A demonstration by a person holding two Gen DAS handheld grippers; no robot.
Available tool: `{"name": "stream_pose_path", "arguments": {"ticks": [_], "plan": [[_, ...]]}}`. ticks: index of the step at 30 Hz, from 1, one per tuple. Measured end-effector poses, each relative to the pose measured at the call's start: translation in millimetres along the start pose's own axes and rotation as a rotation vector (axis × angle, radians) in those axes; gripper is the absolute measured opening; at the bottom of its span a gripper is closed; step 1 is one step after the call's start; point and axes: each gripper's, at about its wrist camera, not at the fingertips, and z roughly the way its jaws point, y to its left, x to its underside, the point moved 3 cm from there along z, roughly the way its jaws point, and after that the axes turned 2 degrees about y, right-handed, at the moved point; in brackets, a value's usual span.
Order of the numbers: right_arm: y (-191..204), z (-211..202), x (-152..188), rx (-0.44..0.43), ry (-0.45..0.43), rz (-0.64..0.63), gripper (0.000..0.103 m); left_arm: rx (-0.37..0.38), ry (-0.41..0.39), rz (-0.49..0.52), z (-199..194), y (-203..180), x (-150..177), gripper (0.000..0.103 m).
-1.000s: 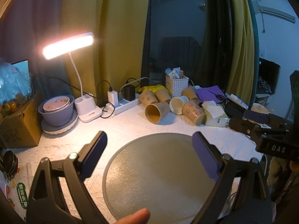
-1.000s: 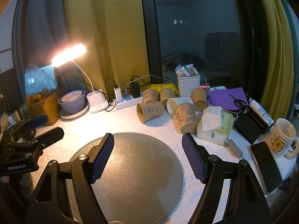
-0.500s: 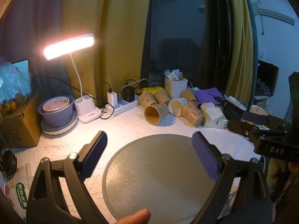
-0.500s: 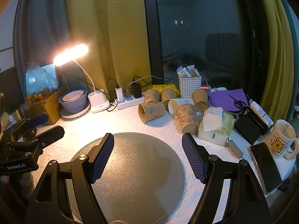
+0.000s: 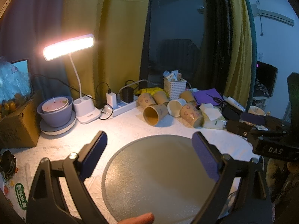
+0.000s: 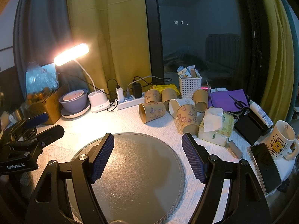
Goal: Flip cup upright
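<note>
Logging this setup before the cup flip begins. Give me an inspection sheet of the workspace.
Surface: white textured cloth with a bare round grey mat.
Job's things: paper cups in a cluster behind the mat, most lying on their sides.
Clutter: tissue pack, white basket, bear mug, phone, stacked bowls, cardboard box.
Grippers: left gripper and right gripper over the mat, jaws open, holding nothing.
Cables: power strip with chargers plugged in.
Surroundings: lit desk lamp, yellow curtains, dark window.
</note>
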Motion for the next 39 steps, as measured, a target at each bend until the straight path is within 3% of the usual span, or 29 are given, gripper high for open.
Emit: {"name": "stream_pose_path", "arguments": {"ticks": [32,39], "plan": [[1.9,1.0,-1.4,-0.001,0.005,-0.005,0.078,0.015,0.002,-0.025,4.1,2.0,5.1,0.093],[-1.6,8.4,-3.6,0.004,0.015,-0.006,0.078,0.080,0.059,-0.054,29.9,4.5,4.0,0.093]]}}
